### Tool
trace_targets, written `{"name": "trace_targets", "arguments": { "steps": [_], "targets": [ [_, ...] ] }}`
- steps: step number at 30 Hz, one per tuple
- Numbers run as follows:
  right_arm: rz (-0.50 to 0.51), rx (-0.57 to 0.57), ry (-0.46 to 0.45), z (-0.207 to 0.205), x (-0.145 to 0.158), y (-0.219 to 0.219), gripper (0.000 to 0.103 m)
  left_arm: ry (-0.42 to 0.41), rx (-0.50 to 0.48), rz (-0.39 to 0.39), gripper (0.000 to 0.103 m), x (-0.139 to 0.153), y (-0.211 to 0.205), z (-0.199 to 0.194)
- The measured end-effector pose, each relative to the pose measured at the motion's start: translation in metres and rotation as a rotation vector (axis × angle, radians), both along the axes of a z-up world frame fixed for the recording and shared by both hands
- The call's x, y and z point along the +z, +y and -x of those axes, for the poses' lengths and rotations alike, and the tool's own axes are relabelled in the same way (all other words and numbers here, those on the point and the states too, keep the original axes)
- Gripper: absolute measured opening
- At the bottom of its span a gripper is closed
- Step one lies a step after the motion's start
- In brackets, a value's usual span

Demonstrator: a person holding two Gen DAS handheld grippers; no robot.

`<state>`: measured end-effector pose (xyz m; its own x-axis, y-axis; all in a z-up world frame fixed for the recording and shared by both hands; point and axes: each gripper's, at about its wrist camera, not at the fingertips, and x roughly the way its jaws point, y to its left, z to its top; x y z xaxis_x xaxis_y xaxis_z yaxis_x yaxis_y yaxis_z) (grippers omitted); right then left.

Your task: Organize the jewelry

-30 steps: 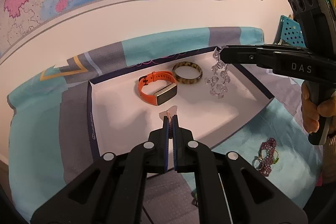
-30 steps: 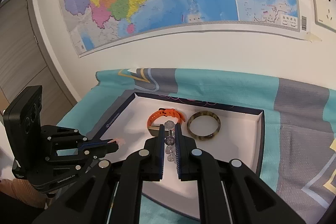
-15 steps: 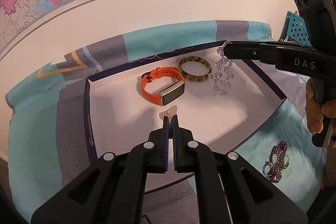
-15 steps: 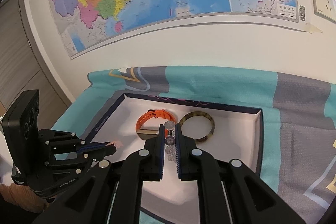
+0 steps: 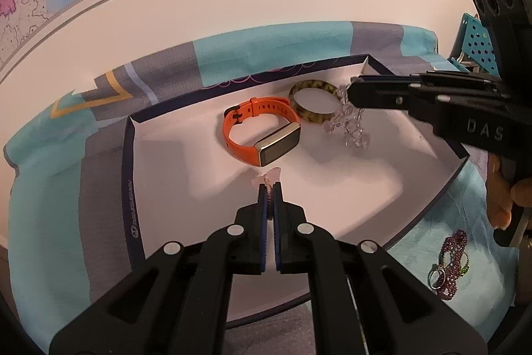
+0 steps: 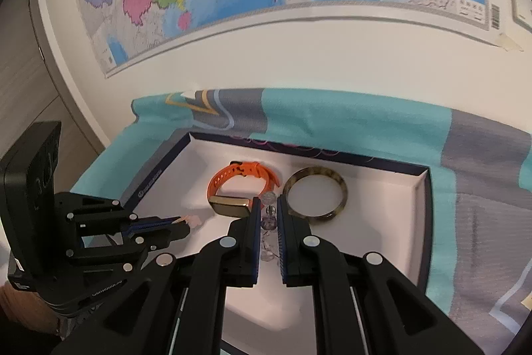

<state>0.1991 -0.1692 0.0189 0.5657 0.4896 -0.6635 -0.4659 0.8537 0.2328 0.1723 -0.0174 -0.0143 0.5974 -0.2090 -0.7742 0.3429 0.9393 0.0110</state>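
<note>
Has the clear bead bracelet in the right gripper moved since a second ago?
Yes. The clear bead bracelet, clamped in the right gripper, has dropped toward the tray floor, closer to the tortoiseshell bangle.

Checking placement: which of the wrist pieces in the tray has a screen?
The orange band; a rectangular screen sits on it. The mottled bangle beside it is a plain ring.

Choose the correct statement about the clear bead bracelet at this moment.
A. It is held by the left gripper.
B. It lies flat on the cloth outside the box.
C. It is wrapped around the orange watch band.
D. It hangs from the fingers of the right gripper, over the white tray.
D: the clear bead bracelet dangles from the closed fingers of the right gripper above the white tray, beside the tortoiseshell bangle.
</note>
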Motion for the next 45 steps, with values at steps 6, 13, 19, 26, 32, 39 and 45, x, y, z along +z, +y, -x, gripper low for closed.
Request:
{"name": "trace_targets", "arguments": {
  "steps": [6,13,19,26,32,39,45],
  "targets": [
    [0.014,0.015,0.017,-0.002,-0.008,0.006,0.008,0.013,0.008,0.001,0.004,-0.004,0.0,-0.006],
    [0.02,0.024,0.049,-0.006,-0.017,0.009,0.008,0.021,0.015,-0.014,0.004,-0.009,-0.004,-0.012],
    [0.02,0.021,0.066,-0.007,-0.021,0.009,0.011,0.024,0.036,-0.034,0.011,-0.015,-0.002,-0.017],
    [0.008,0.006,0.076,-0.006,-0.021,0.003,0.022,0.003,0.036,-0.016,0.029,-0.011,0.001,-0.01],
    [-0.029,-0.007,0.047,0.005,-0.005,-0.01,0.033,-0.05,0.057,0.011,0.043,0.01,0.011,0.006],
    [-0.044,0.027,-0.001,0.04,0.013,-0.021,0.041,-0.116,0.061,0.046,0.047,0.032,0.027,0.04],
    [-0.022,0.038,-0.016,0.074,0.015,-0.03,0.043,-0.124,0.062,0.074,0.049,0.033,0.04,0.07]
  ]
}}
